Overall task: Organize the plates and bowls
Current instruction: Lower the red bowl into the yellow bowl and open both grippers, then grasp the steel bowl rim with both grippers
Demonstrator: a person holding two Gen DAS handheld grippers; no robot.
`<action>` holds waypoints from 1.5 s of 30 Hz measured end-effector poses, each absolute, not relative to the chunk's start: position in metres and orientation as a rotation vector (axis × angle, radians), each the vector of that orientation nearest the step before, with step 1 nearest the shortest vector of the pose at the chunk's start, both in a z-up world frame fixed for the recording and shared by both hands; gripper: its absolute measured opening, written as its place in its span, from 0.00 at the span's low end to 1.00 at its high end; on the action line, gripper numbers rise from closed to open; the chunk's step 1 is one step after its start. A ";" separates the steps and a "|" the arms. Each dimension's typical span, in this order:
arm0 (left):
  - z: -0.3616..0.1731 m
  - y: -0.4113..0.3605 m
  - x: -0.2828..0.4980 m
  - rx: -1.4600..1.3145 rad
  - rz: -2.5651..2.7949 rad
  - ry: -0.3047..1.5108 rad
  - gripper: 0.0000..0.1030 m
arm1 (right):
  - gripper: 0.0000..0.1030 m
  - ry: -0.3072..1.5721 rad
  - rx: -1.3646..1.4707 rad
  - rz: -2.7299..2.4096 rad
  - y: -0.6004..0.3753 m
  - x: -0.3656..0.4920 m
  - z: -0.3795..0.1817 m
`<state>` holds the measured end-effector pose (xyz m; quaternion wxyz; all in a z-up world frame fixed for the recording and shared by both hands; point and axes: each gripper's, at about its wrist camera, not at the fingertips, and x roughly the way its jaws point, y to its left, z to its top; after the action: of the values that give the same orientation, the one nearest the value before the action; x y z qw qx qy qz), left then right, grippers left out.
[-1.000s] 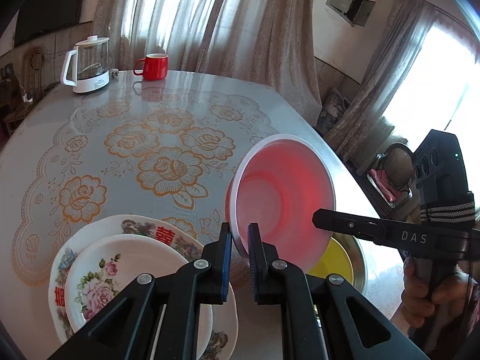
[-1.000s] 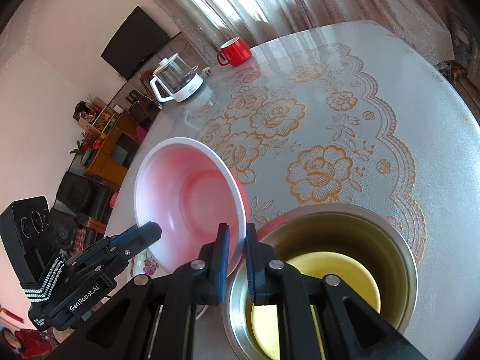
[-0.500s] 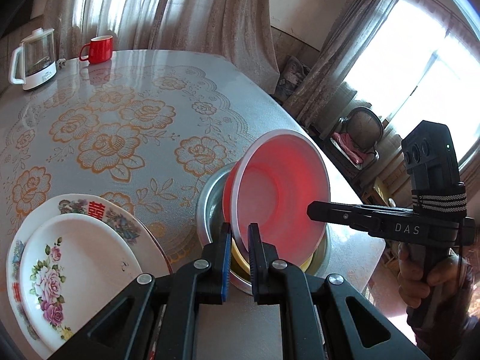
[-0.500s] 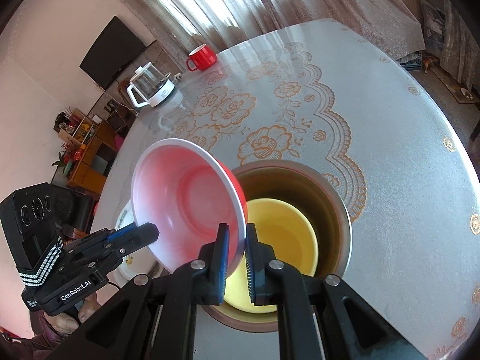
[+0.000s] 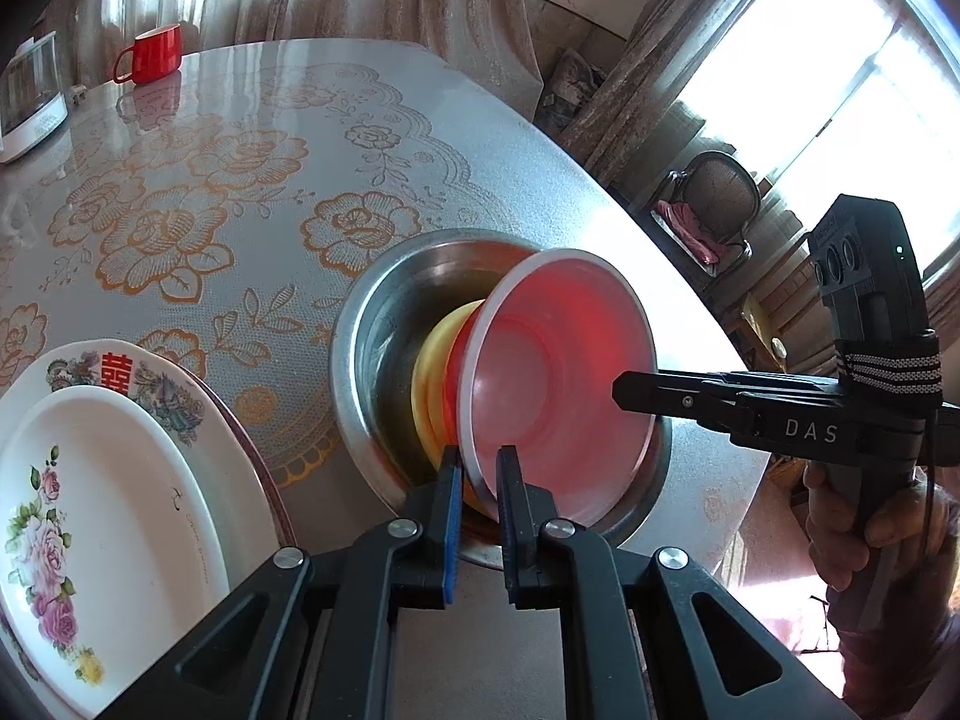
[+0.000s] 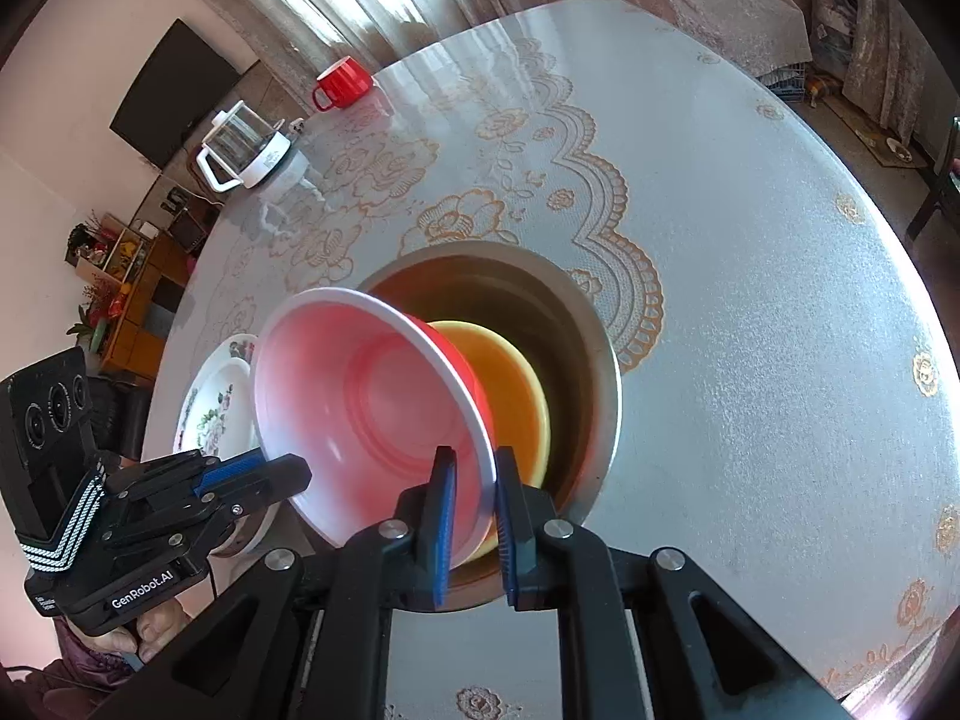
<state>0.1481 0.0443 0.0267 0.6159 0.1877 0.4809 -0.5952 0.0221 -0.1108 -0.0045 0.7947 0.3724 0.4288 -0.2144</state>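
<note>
Left gripper (image 5: 478, 468) pinching red bowl (image 5: 558, 384) rim, right gripper (image 6: 474, 471) just easing apart around opposite rim, tilted over yellow bowl (image 6: 516, 396) inside steel basin (image 5: 366, 330).

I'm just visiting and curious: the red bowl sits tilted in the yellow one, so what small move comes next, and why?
Probably open the left gripper too. The red bowl already nests, tilted, in the yellow bowl inside the steel bowl; the right gripper has just been opening around its rim.
</note>
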 end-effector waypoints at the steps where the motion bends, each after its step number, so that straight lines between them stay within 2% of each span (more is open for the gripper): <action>1: 0.025 0.044 0.149 0.431 -1.366 1.113 0.10 | 0.17 0.929 0.788 -0.472 -0.111 0.023 -0.006; 9: 0.025 0.045 0.151 0.423 -1.345 1.117 0.11 | 0.17 0.966 0.720 -0.489 -0.113 0.031 -0.009; 13: 0.027 0.048 0.159 0.369 -1.342 1.153 0.20 | 0.18 1.007 0.655 -0.506 -0.118 0.042 -0.007; 32: 0.036 0.067 0.165 0.344 -1.294 1.093 0.20 | 0.20 1.158 0.429 -0.424 -0.115 0.078 -0.025; 35: 0.035 0.069 0.165 0.350 -1.285 1.086 0.20 | 0.13 1.169 0.400 -0.438 -0.116 0.080 -0.028; 45: 0.032 0.070 0.165 0.356 -1.275 1.091 0.20 | 0.12 1.138 0.372 -0.465 -0.119 0.089 -0.028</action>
<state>0.1648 0.0700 0.0323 0.6543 0.1568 0.4809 -0.5622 0.0889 -0.1194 -0.0283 0.8008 0.1734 0.5308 -0.2168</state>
